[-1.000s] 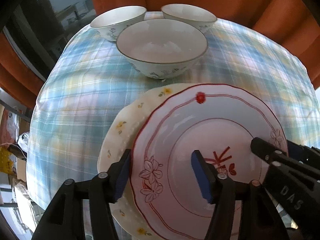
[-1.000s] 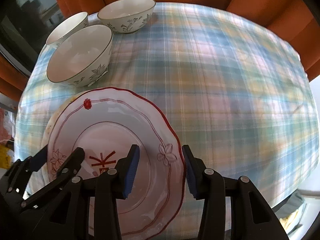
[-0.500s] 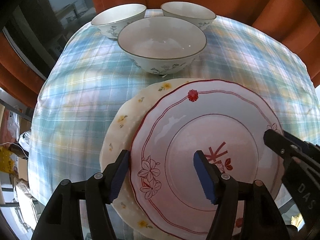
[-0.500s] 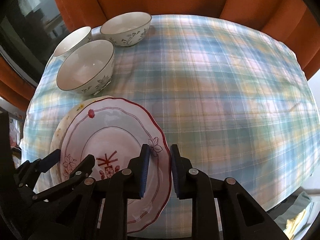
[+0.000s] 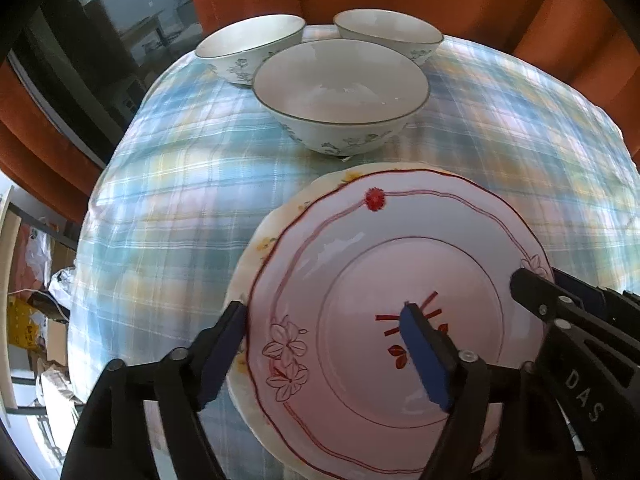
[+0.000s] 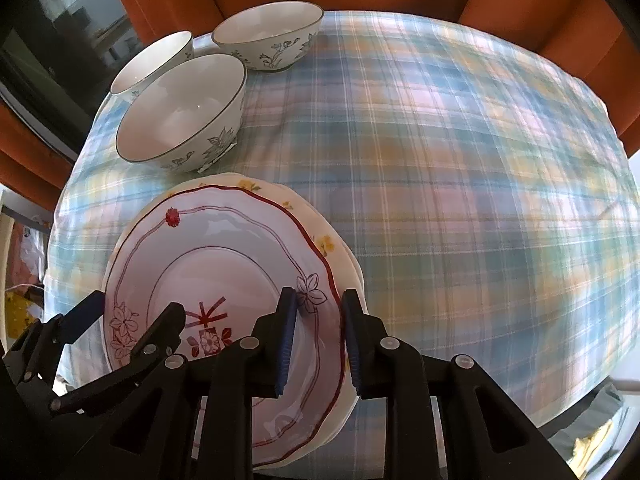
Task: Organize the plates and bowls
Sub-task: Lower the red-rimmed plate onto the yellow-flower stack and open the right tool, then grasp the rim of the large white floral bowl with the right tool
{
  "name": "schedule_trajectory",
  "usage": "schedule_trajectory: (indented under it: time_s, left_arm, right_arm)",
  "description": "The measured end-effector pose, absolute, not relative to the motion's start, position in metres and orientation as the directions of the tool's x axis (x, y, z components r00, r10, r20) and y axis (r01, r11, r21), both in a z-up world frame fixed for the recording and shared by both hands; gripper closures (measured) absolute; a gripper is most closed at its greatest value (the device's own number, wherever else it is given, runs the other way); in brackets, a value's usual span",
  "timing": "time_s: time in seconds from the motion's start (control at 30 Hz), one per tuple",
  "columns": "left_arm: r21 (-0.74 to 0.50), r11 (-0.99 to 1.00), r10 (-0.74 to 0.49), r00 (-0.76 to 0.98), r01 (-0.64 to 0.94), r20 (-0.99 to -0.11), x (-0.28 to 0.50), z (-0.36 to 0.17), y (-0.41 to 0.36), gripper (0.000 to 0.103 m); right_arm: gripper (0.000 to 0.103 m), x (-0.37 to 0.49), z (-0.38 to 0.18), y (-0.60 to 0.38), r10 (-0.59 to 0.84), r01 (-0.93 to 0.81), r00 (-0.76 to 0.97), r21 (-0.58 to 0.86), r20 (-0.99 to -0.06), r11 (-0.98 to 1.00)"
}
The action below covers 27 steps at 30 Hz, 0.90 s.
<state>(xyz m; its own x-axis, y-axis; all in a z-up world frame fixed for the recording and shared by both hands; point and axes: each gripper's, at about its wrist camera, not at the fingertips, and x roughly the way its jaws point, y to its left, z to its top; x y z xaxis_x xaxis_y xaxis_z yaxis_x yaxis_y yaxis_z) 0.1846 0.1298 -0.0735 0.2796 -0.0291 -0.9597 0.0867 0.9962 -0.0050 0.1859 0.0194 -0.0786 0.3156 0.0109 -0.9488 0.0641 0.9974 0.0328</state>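
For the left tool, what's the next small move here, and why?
Probably draw the left tool back, clear of the red-rimmed plate. Its jaws have just been opening and now stand wide around the plate's rim, and the plate already rests on the yellow-flowered plate.

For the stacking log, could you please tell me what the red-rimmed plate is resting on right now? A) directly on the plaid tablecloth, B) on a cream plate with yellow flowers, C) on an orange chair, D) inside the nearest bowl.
B: the red-rimmed plate lies on top of the cream plate with yellow flowers, whose edge shows beyond its rim, with the three bowls standing apart behind.
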Motion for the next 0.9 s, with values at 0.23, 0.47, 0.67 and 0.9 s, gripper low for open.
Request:
schedule_trajectory:
  time_s: [0.23, 0.47, 0.67, 0.9]
  left_arm:
    - [-0.030, 0.993, -0.060, 0.273, 0.112, -0.960, 0.182, -0.075, 0.130, 0.013]
    - [-0.070, 0.993, -0.092, 0.265, 0.092, -0.960, 0.179, -0.074, 0.144, 0.005]
    - [-0.082, 0.993, -0.106, 0.311, 0.090, -0.944, 0.186, -0.058, 0.153, 0.006]
    - [-0.096, 0.994, -0.106, 0.383, 0.045, -0.918, 0.214, -0.036, 0.164, 0.009]
  right_arm:
    - [0.059, 0.185, -0.079, 0.026, -0.024, 0.062, 0.310, -0.005, -0.950, 0.998]
    - [0.035, 0.179, -0.075, 0.021, -0.041, 0.100, 0.315, -0.010, -0.948, 0.995]
    - [0.033, 0.181, -0.060, 0.031, -0.005, 0.050, 0.351, 0.014, -0.936, 0.999]
    - [0.033, 0.208, -0.029, 0.048, 0.043, -0.051, 0.430, 0.023, -0.902, 0.998]
